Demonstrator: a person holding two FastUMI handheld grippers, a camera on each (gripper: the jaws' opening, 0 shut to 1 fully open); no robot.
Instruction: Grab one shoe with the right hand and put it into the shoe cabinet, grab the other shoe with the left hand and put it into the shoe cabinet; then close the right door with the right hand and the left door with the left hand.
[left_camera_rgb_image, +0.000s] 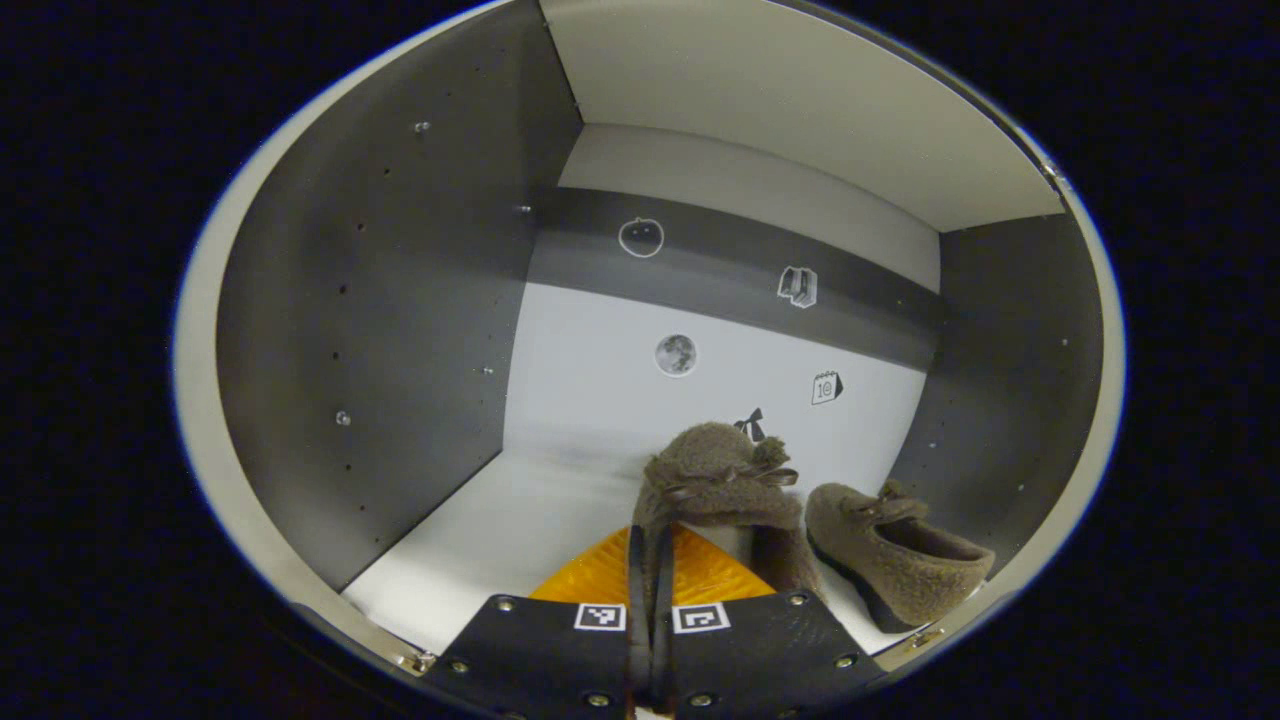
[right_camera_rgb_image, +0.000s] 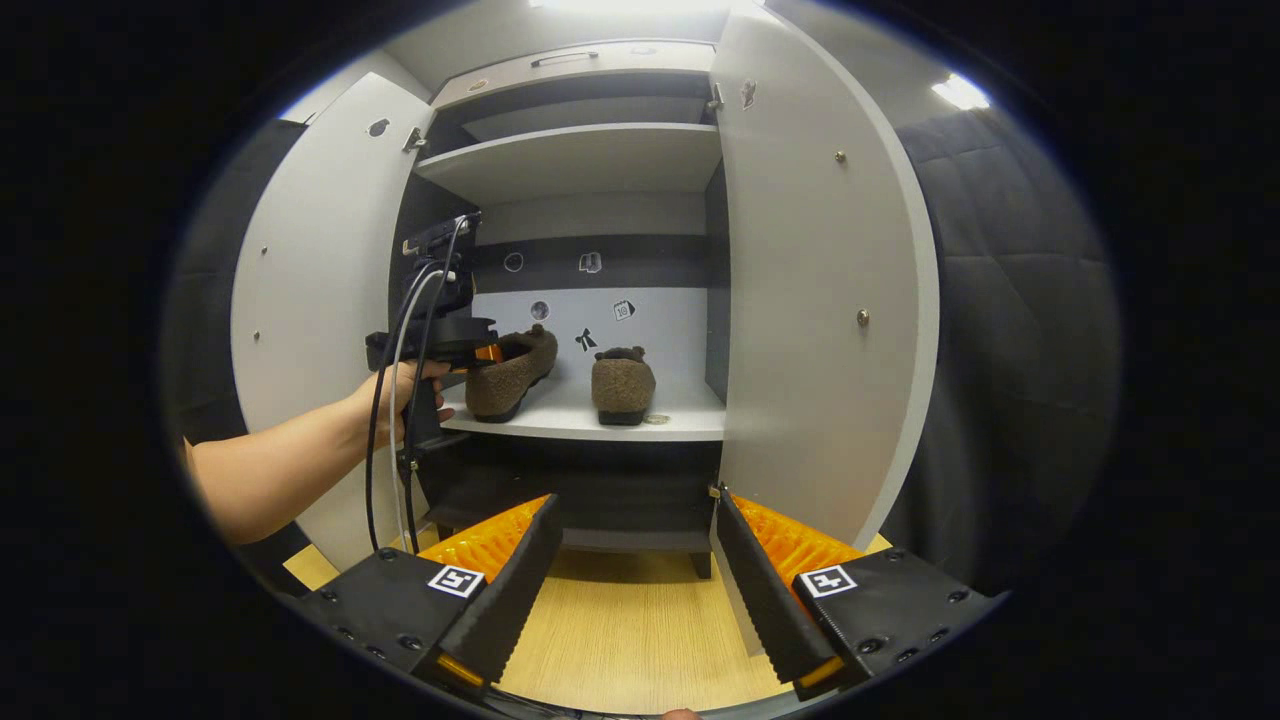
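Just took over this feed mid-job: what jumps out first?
Two fuzzy brown shoes on the cabinet's white shelf: the left tool is shut on the left shoe, the right shoe rests free beside it. Both doors stand open, the right door looming ahead of the open right tool.

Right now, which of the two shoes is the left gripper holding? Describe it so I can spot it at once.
Start at the open shoe cabinet and find the white shelf carrying two fuzzy brown shoes. The held shoe is the left one in the right gripper view, lying side-on. Unlike the free shoe beside it, the left gripper pinches its heel.
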